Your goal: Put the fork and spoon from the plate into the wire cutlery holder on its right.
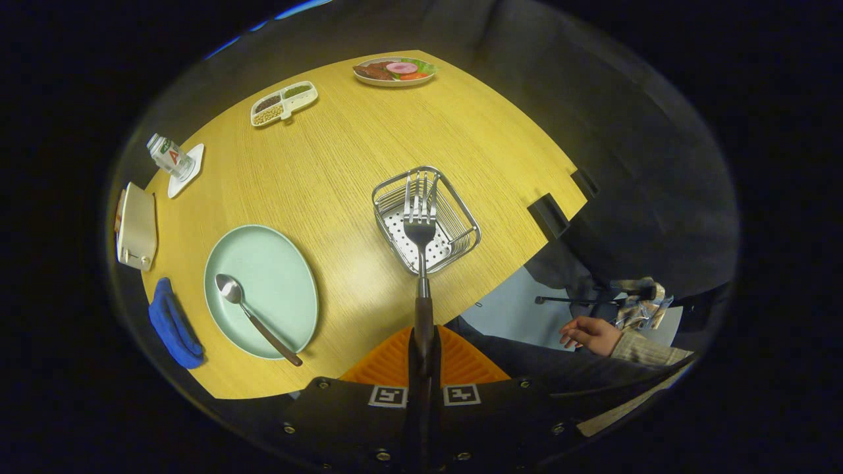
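A light wooden table [342, 164] is seen from above, enclosed by dark booth walls. Two dark blocks [548, 214] are fixed along its right edge. At the far edge a plate of food [394, 70] with meat and sliced vegetables is set; near it, toward the far left corner, a divided tray [284, 103] of beans and grains is placed. Along the left edge a clear bottle [168, 156] lies on a white coaster [188, 172], and a beige toaster-like box [137, 227] is set beside it. A blue cloth [174, 324] is bunched at the near left corner.

A pale green plate [276, 276] is placed near the near edge, with a spoon [253, 318] laid across it, bowl pointing away and dark handle overhanging the near rim. The wire cutlery holder [427, 217] stands to the plate's right, well apart, with a perforated base.

The gripper [423, 368] is closed tight on the dark handle of the fork [420, 227], both fingers pressed against it. The fork is held straight ahead of the fingers, tines pointing away, its head over the holder's opening; whether it touches the wire cannot be told. A person's hand [591, 334] with a pale sleeve is seen beyond the table's right edge, above a light floor [507, 316].
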Tool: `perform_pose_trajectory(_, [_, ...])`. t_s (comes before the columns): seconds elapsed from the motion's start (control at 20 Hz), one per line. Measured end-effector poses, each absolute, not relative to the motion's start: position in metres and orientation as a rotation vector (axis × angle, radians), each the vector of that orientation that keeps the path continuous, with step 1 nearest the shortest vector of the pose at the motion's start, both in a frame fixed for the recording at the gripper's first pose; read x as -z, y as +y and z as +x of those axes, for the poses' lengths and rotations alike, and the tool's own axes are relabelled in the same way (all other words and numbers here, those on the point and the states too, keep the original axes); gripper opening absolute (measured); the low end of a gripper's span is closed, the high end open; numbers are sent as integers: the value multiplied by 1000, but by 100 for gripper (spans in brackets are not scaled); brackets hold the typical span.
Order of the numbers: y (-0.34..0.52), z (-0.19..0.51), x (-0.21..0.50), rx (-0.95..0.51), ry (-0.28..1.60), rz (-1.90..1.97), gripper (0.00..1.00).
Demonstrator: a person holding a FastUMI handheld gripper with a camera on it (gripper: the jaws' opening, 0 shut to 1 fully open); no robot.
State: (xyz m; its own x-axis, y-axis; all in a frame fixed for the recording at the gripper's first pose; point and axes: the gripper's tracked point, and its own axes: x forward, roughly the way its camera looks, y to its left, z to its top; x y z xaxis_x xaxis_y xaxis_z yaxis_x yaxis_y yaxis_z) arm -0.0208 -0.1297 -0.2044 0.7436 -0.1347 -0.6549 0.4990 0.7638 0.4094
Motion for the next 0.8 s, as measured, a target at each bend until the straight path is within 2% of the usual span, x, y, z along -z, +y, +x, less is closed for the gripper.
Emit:
perform_pose_trajectory(0.3, [-134,-15,199,359,632,585,6])
perform_pose_trajectory(0.45, [-137,-13,194,358,616,575,10])
perform_pose_trajectory(0.8, [-150,-11,182,385,576,537,12])
